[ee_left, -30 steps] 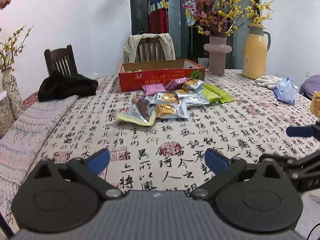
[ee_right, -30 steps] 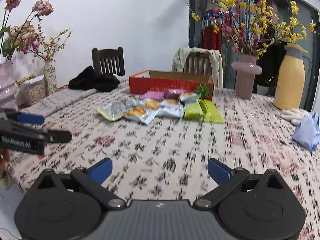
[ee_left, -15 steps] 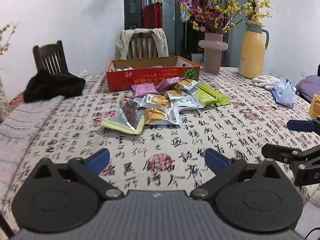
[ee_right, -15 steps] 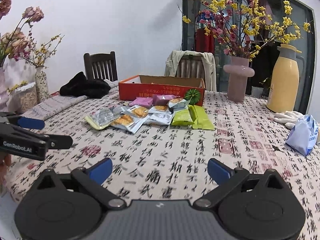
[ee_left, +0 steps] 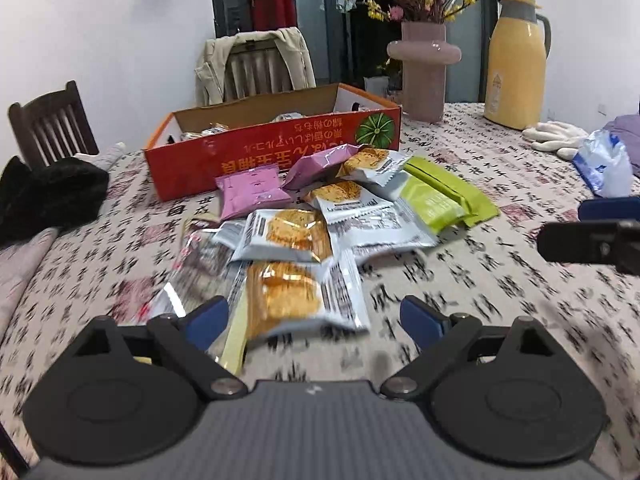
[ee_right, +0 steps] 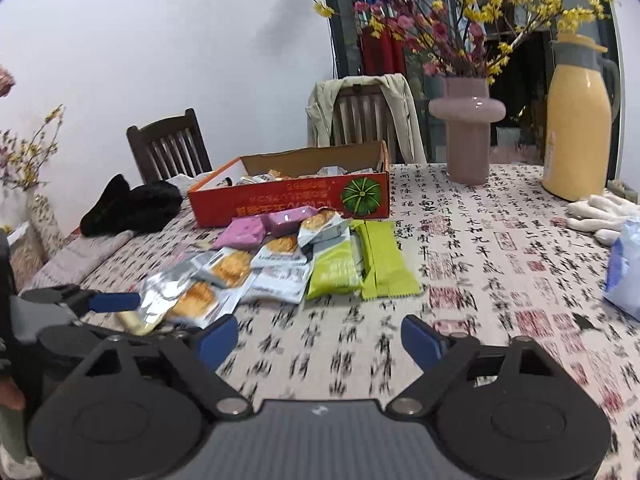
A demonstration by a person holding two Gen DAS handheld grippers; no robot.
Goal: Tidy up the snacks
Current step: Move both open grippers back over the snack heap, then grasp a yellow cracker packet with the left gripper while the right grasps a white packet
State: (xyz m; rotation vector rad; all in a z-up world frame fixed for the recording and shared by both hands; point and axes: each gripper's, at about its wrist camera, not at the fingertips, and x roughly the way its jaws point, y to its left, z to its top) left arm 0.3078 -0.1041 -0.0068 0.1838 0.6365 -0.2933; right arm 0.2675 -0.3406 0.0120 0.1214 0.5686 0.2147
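A pile of snack packets lies on the patterned tablecloth in front of an orange cardboard box (ee_left: 276, 156) (ee_right: 292, 196) that holds a few packets. There are silver cracker packets (ee_left: 288, 236) (ee_right: 224, 276), pink packets (ee_left: 252, 188) (ee_right: 244, 234) and green packets (ee_left: 444, 196) (ee_right: 360, 260). My left gripper (ee_left: 314, 320) is open, low over the table, with the nearest silver packet (ee_left: 296, 296) between its fingers. My right gripper (ee_right: 320, 340) is open and empty, short of the green packets. The left gripper also shows at the left of the right wrist view (ee_right: 100, 308).
A pink vase with flowers (ee_left: 424, 68) (ee_right: 468, 132), a yellow thermos (ee_left: 516, 60) (ee_right: 576, 120), white gloves (ee_left: 556, 140) and a blue-white bag (ee_left: 604, 164) stand right. A black cloth (ee_left: 48, 196) lies left. Chairs stand behind the table.
Both grippers have moved forward toward the snack pile. The left one has reached the nearest silver packet. Both stay open.
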